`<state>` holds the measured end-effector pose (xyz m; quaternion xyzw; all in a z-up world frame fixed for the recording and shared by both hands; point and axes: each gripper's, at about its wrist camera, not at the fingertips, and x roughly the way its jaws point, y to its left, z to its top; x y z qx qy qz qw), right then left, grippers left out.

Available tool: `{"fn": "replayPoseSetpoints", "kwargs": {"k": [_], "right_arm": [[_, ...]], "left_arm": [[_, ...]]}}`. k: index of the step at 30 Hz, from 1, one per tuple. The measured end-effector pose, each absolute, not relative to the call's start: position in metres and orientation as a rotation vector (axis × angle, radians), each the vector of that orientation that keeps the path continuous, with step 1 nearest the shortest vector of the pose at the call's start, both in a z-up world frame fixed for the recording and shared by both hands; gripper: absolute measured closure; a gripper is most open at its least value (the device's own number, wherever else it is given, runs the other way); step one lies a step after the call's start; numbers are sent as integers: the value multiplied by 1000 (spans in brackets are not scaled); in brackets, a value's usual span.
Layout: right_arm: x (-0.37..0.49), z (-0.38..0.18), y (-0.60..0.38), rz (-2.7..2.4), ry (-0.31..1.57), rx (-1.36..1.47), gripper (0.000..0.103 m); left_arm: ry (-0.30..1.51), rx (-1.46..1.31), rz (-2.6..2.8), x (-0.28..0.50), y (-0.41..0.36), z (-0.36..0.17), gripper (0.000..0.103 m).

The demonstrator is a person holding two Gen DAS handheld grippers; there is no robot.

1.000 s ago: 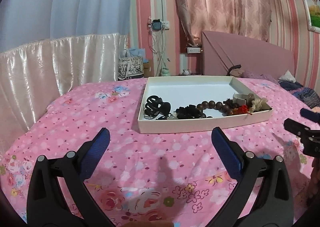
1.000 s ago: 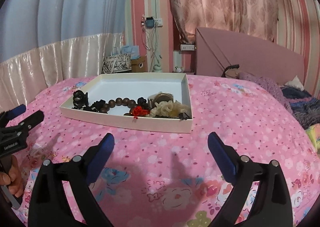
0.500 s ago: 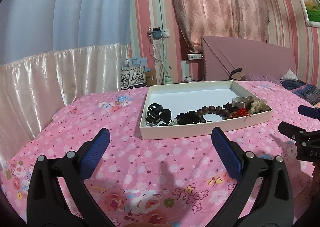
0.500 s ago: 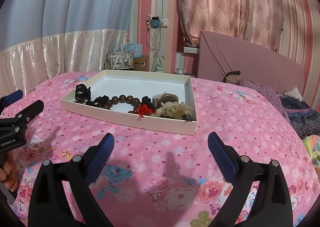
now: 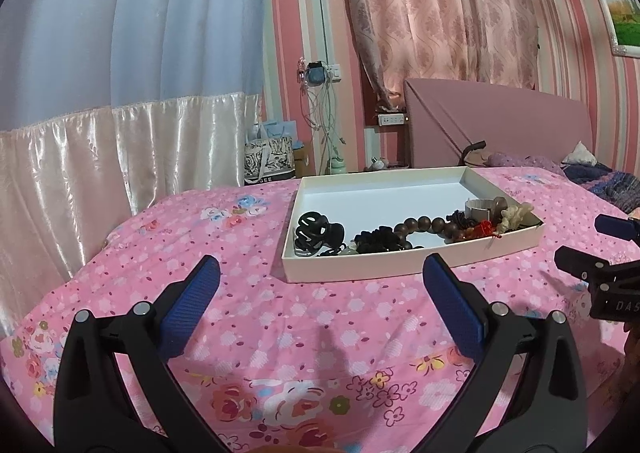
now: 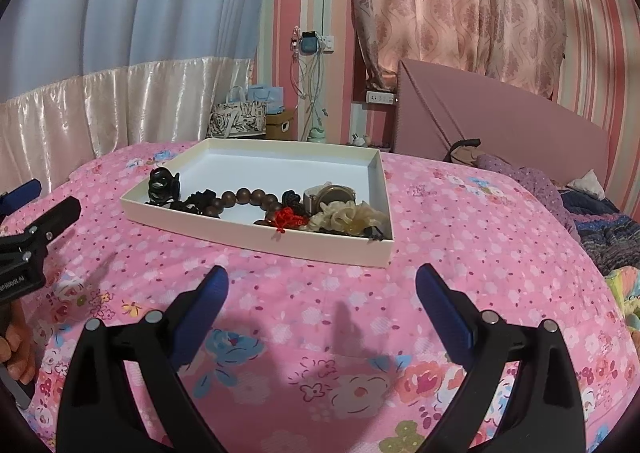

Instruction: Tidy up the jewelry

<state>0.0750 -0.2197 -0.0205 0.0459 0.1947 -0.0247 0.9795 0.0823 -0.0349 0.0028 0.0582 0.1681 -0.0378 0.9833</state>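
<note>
A shallow white tray rests on the pink floral bedspread. Along its near side lie a black hair claw, dark scrunchies, a brown bead bracelet, a red knotted cord, a watch and a cream scrunchie. My left gripper hovers open over the bedspread, short of the tray's near left corner. My right gripper is open too, short of the tray's near right side. Neither holds anything.
The bed's pink headboard stands behind the tray, with pillows and a dark blanket at the right. Bags and a box sit on the floor beyond the bed by a curtained wall. A hand holds the left gripper's handle.
Both cameras have tilted upward and drawn slightly nearer the tray, so it now sits lower and flatter in view. Both grippers stayed open and empty.
</note>
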Motion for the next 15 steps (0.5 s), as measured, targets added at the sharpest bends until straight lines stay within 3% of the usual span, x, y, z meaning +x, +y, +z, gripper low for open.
{"fn": "replayPoseSetpoints", "kwargs": {"k": [15], "right_arm": [[79, -25, -237, -39, 405, 186, 8]], "left_arm": [[343, 145, -53, 84, -38, 3, 3]]}}
